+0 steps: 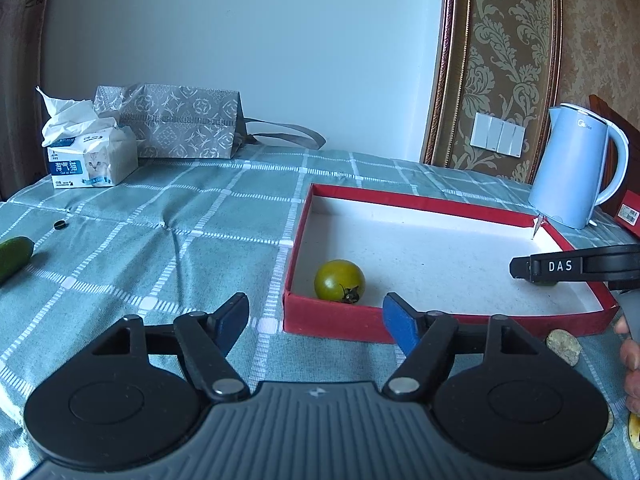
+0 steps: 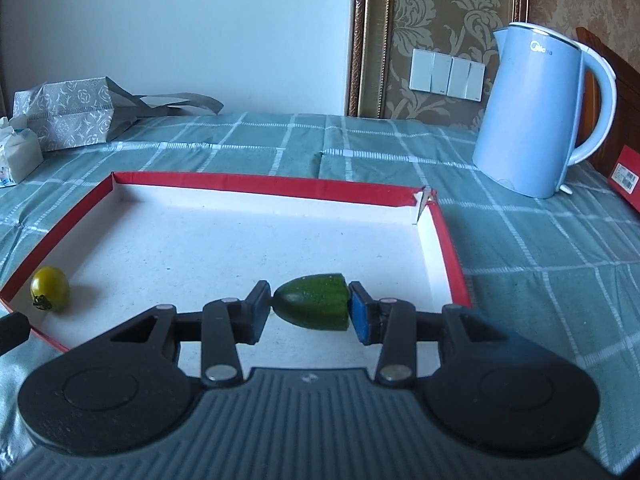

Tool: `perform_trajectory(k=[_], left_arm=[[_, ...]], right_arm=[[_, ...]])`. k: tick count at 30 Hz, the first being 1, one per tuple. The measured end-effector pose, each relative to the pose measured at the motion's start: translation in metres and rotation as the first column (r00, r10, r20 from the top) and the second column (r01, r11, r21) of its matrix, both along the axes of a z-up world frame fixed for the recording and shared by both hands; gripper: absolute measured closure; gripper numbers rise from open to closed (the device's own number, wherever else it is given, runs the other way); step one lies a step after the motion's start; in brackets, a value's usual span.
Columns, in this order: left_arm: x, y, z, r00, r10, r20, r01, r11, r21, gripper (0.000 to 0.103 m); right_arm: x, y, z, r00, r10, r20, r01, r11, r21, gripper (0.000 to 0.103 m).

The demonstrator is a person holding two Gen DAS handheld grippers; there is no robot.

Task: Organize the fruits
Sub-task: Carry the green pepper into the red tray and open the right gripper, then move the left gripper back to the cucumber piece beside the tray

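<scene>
A shallow red box with a white floor [image 1: 420, 200] lies on the checked cloth. A green tomato [image 1: 339, 281] rests in its near left corner. My left gripper [image 1: 316, 312] stands open just before the box's near wall, with nothing between its fingers. In the right wrist view, my right gripper [image 2: 310, 308] is shut on a short green cucumber piece [image 2: 312, 300], pads on its tip and cut face, low over the box floor [image 2: 260, 181]. The tomato [image 2: 50, 293] sits far left there. One right finger [image 1: 560, 268] shows over the box's right side.
Another cucumber [image 1: 14, 256] lies at the left edge, with a small black cap [image 1: 60, 224] behind it. A tissue pack [image 1: 92, 160] and a grey bag [image 1: 172, 124] stand at the back left. A blue kettle [image 2: 540, 120] stands back right. A brownish lump [image 1: 564, 346] lies beside a hand [image 1: 632, 360].
</scene>
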State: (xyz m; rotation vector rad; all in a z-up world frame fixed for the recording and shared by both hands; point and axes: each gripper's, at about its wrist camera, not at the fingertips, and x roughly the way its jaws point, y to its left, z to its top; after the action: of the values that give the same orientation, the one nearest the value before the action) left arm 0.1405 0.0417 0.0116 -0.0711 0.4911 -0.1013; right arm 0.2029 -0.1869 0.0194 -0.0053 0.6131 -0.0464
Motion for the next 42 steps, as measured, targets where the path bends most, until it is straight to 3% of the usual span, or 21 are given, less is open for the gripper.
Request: perform_trajectory(k=[2,7,10,17,23,28,36,42], left_arm=[[0.000,-0.001,0.000,1.000,0.000,0.000,0.000,1.000,0.005,0.026],[-0.002,-0.003,-0.001,1.000,-0.001,0.010,0.000,1.000,0.031,0.026],[-0.003,-0.002,-0.001,1.000,0.003,0.011,-0.003,1.000,0.026,0.026],[-0.021,-0.004,-0.001,1.000,-0.004,0.006,0.004,0.999,0.042,0.026],[-0.044,-0.012,-0.001,0.999,-0.036,-0.005,0.037,0.996,0.076,0.026],[-0.059,-0.025,0.001,0.997,-0.081,0.011,0.079,0.989,0.122,0.026],[-0.052,-0.048,-0.001,0.993,-0.116,-0.001,0.113,0.972,0.206,0.026],[-0.052,-0.043,0.005,0.991,-0.131,0.008,0.128,0.978,0.165,0.026]], right_arm=[[-0.004,0.000,0.004,1.000,-0.005,0.022,0.005,1.000,-0.014,0.048],[-0.039,-0.014,0.021,0.997,-0.030,0.077,0.026,0.999,0.048,0.042],[-0.087,-0.026,0.026,0.990,-0.046,0.133,0.035,0.996,0.083,0.022],[-0.184,-0.049,0.026,0.974,-0.104,0.200,0.086,0.992,0.093,0.021],[-0.222,-0.052,0.012,0.970,-0.112,0.216,0.108,0.994,0.029,0.019],[-0.231,-0.055,0.001,0.975,-0.100,0.197,0.094,0.995,0.044,0.019],[-0.232,-0.063,-0.006,0.977,-0.116,0.180,0.107,0.993,0.054,0.019],[-0.234,-0.071,-0.007,0.974,-0.132,0.186,0.122,0.991,0.063,0.017]])
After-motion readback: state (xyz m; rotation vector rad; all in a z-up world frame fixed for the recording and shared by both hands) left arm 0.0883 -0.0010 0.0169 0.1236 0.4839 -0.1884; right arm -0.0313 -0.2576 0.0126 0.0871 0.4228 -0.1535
